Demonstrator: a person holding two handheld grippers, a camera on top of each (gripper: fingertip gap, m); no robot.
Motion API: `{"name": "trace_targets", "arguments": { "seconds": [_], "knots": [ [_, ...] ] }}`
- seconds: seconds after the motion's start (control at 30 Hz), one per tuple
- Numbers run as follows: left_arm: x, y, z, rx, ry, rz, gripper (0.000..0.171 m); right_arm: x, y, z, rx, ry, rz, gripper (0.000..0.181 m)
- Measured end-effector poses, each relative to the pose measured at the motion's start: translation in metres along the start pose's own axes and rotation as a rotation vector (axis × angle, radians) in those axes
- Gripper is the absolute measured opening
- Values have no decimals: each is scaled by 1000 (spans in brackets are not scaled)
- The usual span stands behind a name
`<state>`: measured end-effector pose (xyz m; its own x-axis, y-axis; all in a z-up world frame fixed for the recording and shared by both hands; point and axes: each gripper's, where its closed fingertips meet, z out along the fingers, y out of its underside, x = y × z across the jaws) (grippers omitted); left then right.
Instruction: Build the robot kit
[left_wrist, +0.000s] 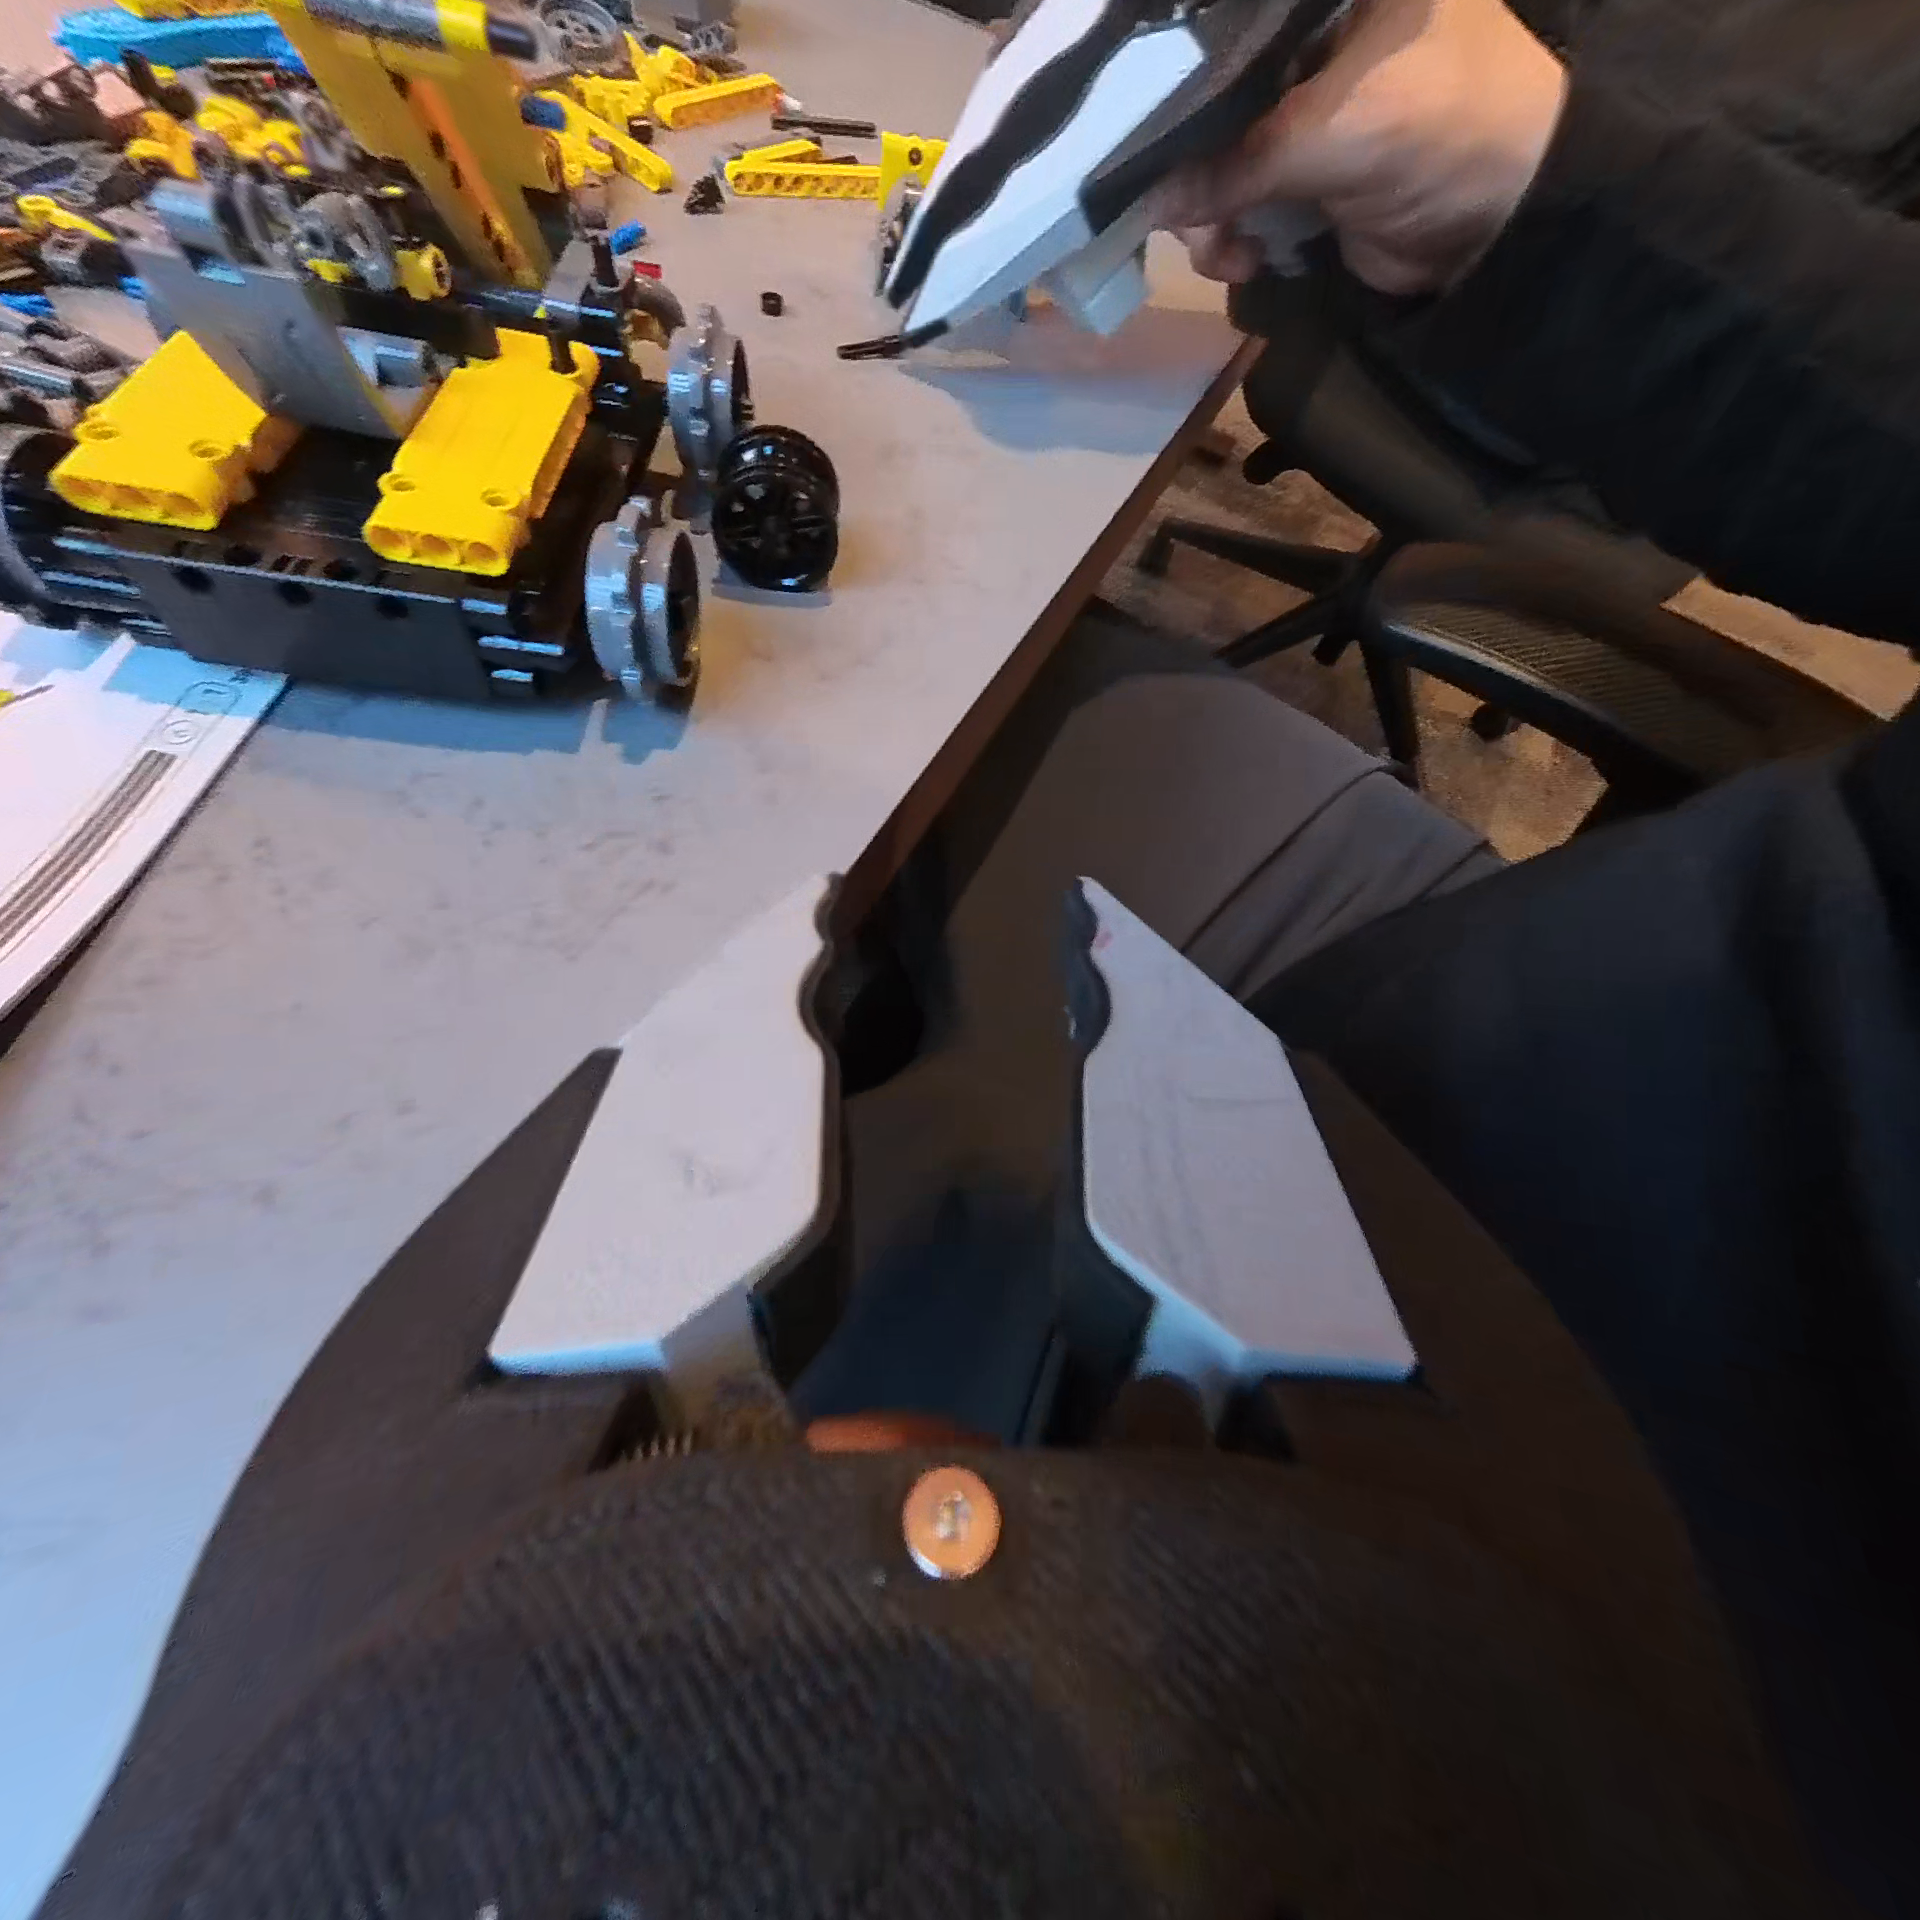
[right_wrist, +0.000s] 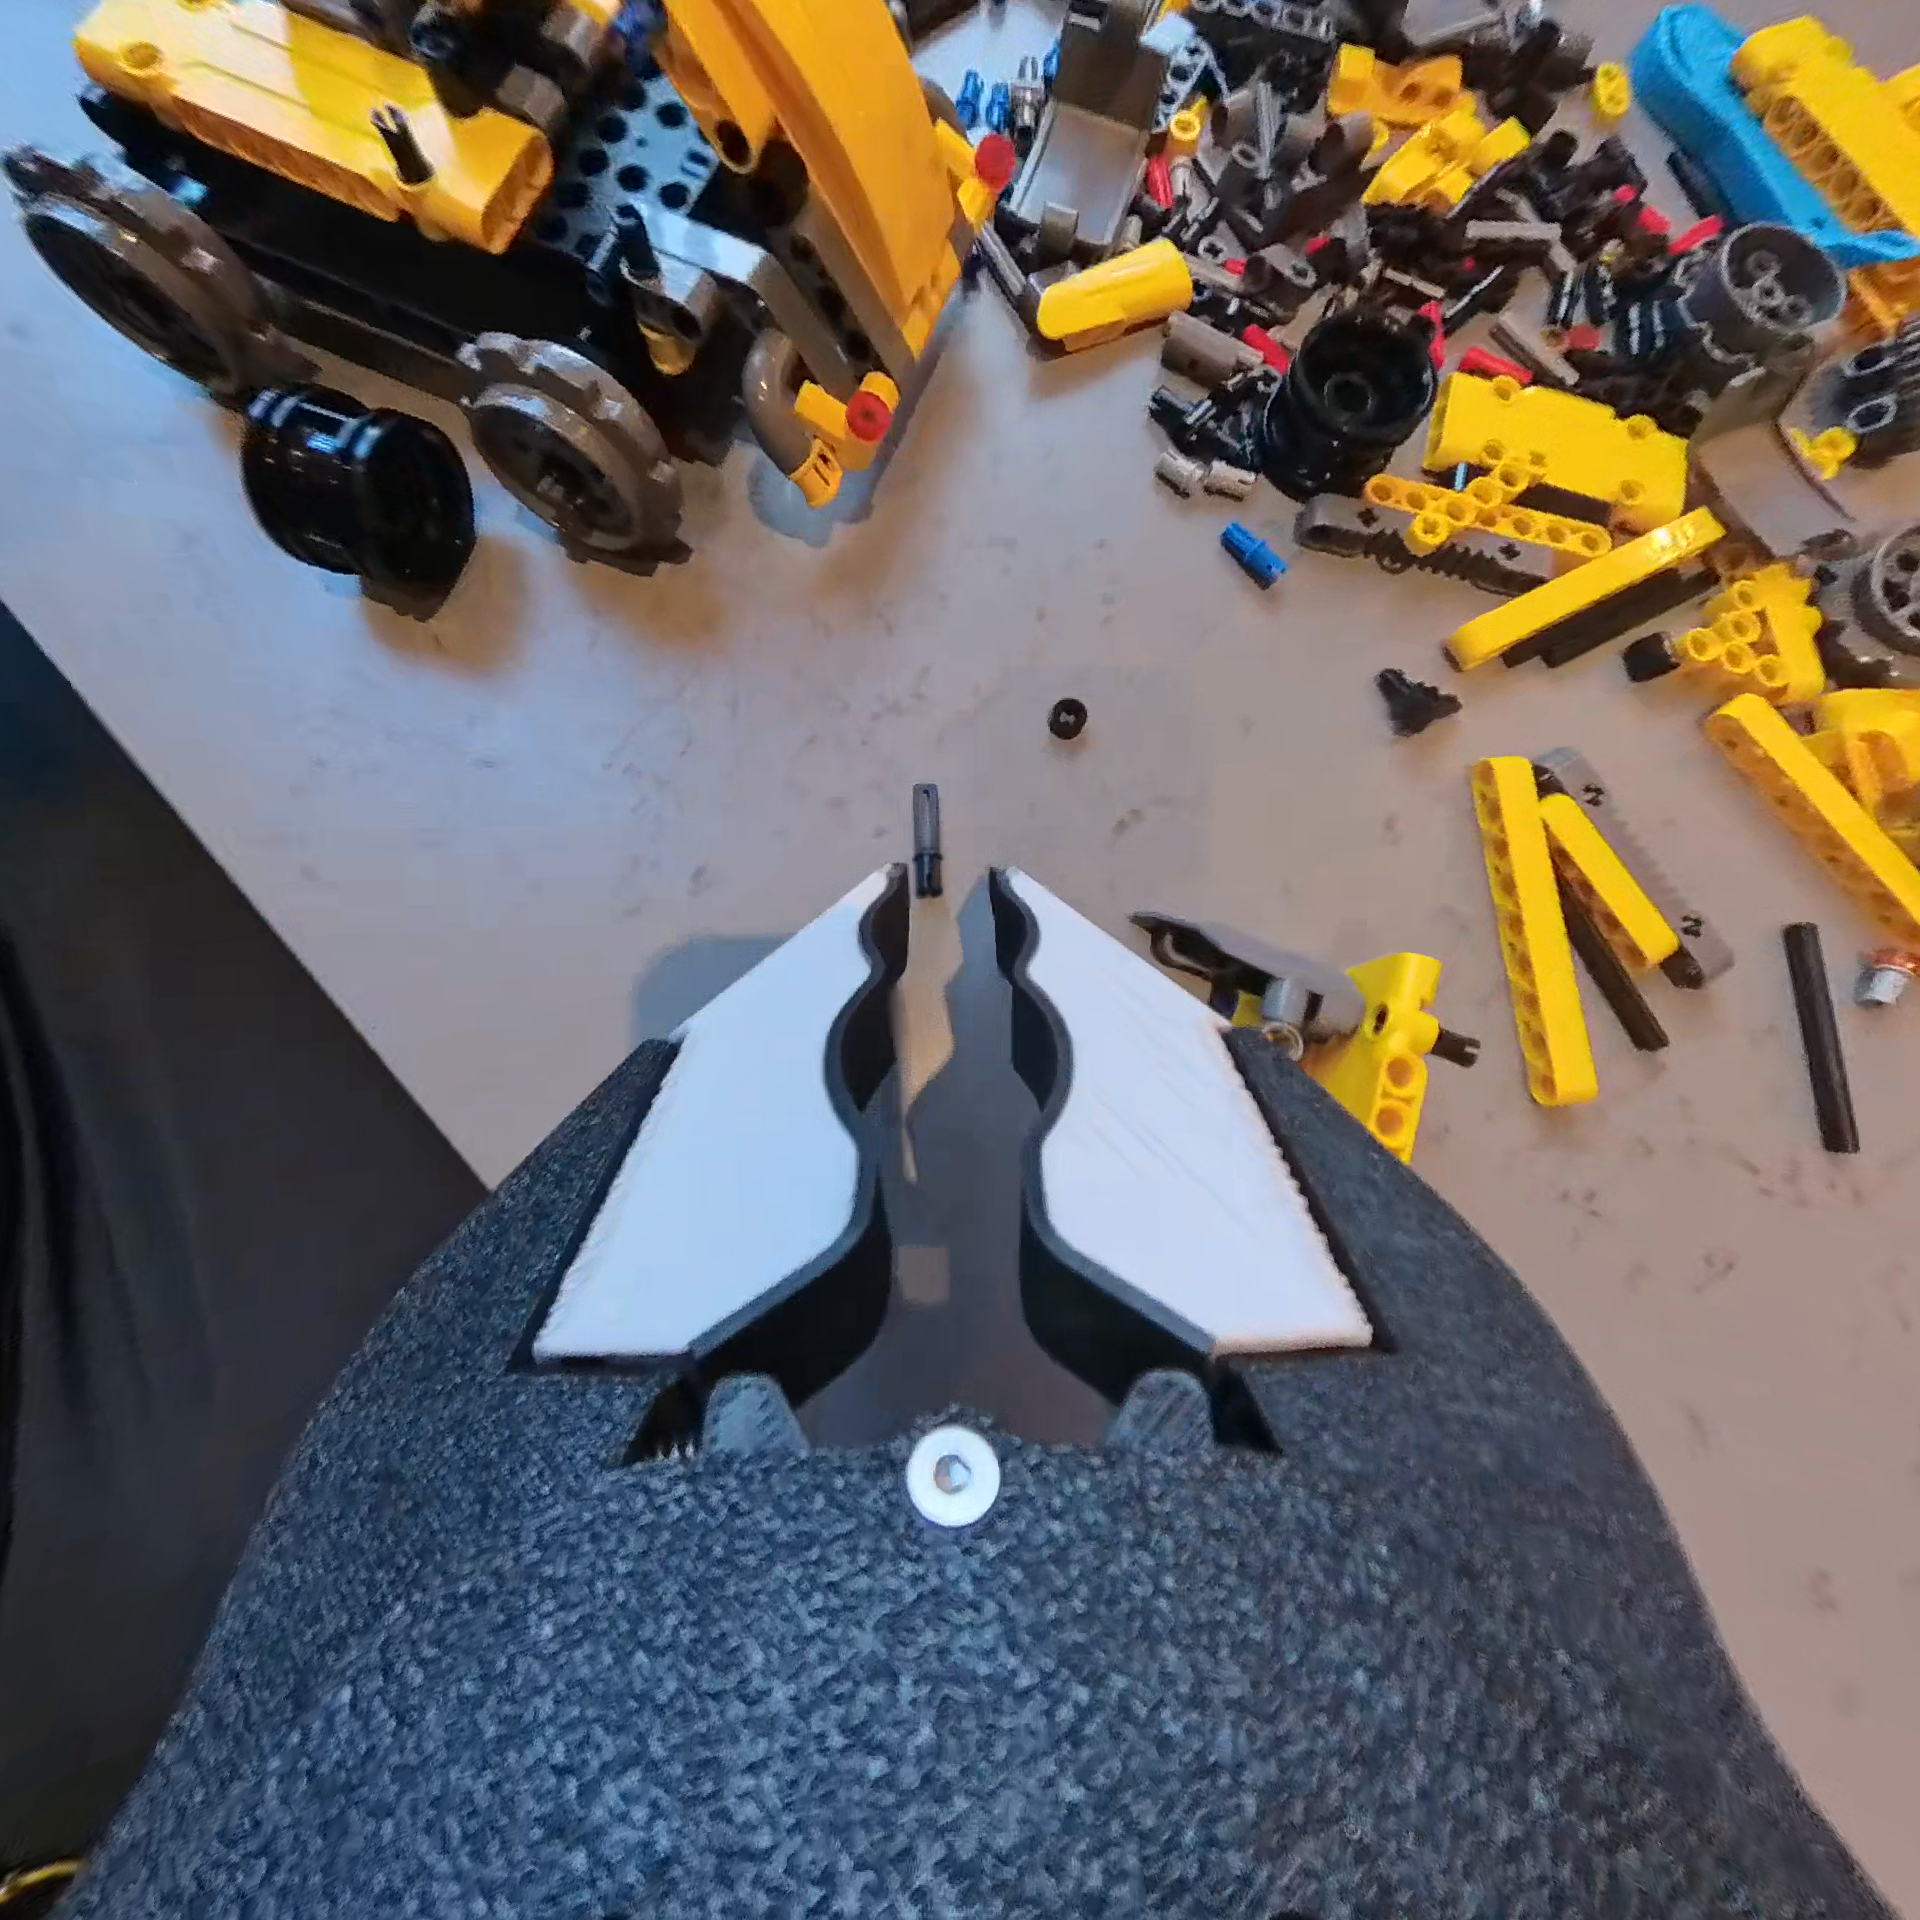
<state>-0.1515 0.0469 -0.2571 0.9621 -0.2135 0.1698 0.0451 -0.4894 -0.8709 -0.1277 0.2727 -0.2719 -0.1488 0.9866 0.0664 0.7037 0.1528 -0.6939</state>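
My right gripper hovers low over the grey table, jaws a narrow gap apart. A small black pin lies at its left fingertip, thinner than the gap and not clamped. The left wrist view shows this gripper, held by a hand, with the pin poking out at its tip. My left gripper is open and empty over the table's near edge. A yellow and black brick vehicle stands to the far left, also in the left wrist view.
A loose black wheel lies beside the vehicle. A small black bush lies ahead of the right gripper. A pile of loose yellow, black and grey parts fills the right. A booklet lies at left. An office chair stands beyond the edge. Tip to tip, the grippers are about 25 cm apart. To the small black bush: right tips about 4 cm, left tips about 25 cm. It turns up in the left wrist view as well.
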Motion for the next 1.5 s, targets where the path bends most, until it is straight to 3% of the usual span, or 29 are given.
{"name": "trace_targets", "arguments": {
  "seconds": [0.2, 0.43, 0.53, 0.63, 0.7, 0.77, 0.83, 0.93, 1.03, 1.23, 1.5],
  "knots": [
    [7, 0, 7, -27, 13, 9, 38, -5, 2, 7, -26, -78, 47, 4],
    [13, -21, 16, -47, 51, 114, 34, -11, -7, 0, 14, -25, -40, 4],
    [15, -59, 20, -77, 95, 249, 29, -10, -5, -8, 21, 10, -30, 4],
    [11, -123, 35, -61, 78, 434, 30, -9, 2, -14, 45, 22, 14, 4],
    [10, -162, 61, -85, 75, 552, 28, -11, 7, -18, 64, 28, 37, 4],
    [4, -180, 99, -209, 74, 641, 27, -10, 10, -24, 86, 46, 55, 4],
    [-10, -175, 136, -389, 72, 709, 26, -10, 12, -31, 115, 53, 75, 4],
    [-40, -145, 176, -656, 70, 733, 26, -2, 22, -37, 136, 89, 99, 4],
    [-52, -118, 198, -802, 127, 651, 23, -3, 28, -42, 168, 73, 128, 4],
    [-70, -103, 211, -900, 125, 636, 19, -4, 29, -55, 199, 99, 104, 4],
    [-70, -113, 213, -912, 237, 755, 16, -8, 25, -57, 206, 90, 89, 4]
  ]
}}
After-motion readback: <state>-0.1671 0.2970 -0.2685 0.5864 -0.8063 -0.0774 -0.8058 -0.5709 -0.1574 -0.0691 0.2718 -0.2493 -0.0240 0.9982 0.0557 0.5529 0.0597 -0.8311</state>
